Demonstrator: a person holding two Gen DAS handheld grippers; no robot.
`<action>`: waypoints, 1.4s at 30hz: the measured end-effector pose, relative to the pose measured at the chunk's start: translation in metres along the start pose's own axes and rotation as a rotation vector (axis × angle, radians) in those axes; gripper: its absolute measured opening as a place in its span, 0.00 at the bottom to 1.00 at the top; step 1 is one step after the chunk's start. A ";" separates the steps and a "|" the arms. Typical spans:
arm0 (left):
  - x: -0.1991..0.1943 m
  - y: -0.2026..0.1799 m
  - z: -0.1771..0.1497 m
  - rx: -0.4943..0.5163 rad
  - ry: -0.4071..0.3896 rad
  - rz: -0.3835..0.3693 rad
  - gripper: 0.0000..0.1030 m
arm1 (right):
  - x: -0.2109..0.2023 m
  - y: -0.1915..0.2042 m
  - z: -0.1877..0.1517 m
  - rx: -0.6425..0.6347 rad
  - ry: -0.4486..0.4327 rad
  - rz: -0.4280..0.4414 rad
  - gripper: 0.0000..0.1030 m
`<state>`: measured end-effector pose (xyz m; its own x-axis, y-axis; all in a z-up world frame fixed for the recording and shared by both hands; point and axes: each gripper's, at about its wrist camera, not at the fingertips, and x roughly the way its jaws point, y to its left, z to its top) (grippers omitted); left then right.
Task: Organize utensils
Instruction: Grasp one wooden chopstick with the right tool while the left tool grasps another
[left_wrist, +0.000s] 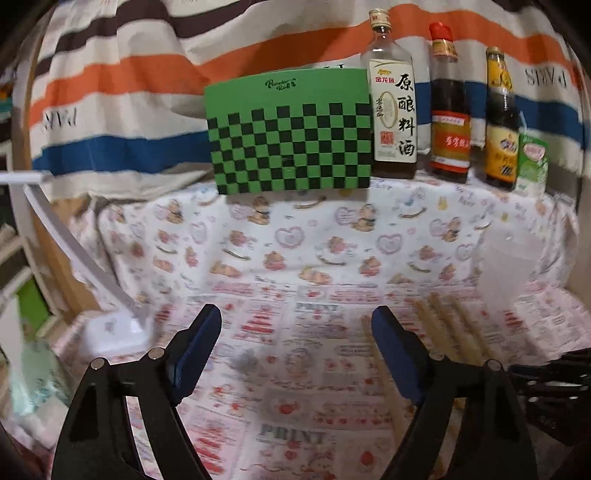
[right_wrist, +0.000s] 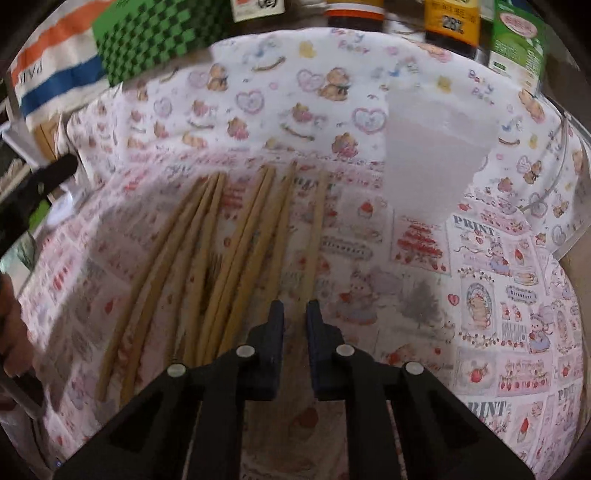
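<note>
Several wooden chopsticks (right_wrist: 242, 240) lie loose on the pink printed tablecloth, fanned side by side. My right gripper (right_wrist: 295, 304) hangs low over their near ends with its jaws nearly together. One chopstick's end reaches the right fingertip (right_wrist: 314, 310), but I cannot tell whether it is pinched. A translucent cup (right_wrist: 436, 147) stands just beyond the chopsticks to the right. My left gripper (left_wrist: 295, 312) is open wide above bare cloth, with the chopsticks (left_wrist: 454, 328) off to its right and the cup (left_wrist: 506, 273) behind them.
A green checkered box (left_wrist: 291, 136), three sauce bottles (left_wrist: 448, 107) and a green carton (left_wrist: 532, 162) line the back against a striped cloth. A white desk lamp (left_wrist: 114, 332) stands at the left. The table's edge drops off on the right (right_wrist: 569, 251).
</note>
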<state>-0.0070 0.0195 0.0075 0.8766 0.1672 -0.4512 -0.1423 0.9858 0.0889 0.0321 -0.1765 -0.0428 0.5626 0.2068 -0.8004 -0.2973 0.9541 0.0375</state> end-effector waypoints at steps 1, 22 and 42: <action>0.000 -0.001 0.000 0.011 -0.002 0.007 0.80 | 0.003 -0.001 0.000 0.005 0.010 -0.006 0.12; 0.035 0.003 -0.009 -0.076 0.249 -0.156 0.77 | -0.085 -0.017 0.002 0.078 -0.523 -0.034 0.05; 0.128 -0.059 0.003 0.021 0.610 -0.192 0.22 | -0.087 -0.046 0.001 0.193 -0.595 -0.056 0.05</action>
<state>0.1150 -0.0173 -0.0527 0.4657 -0.0284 -0.8845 0.0056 0.9996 -0.0291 -0.0023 -0.2376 0.0257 0.9229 0.1880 -0.3361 -0.1420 0.9774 0.1568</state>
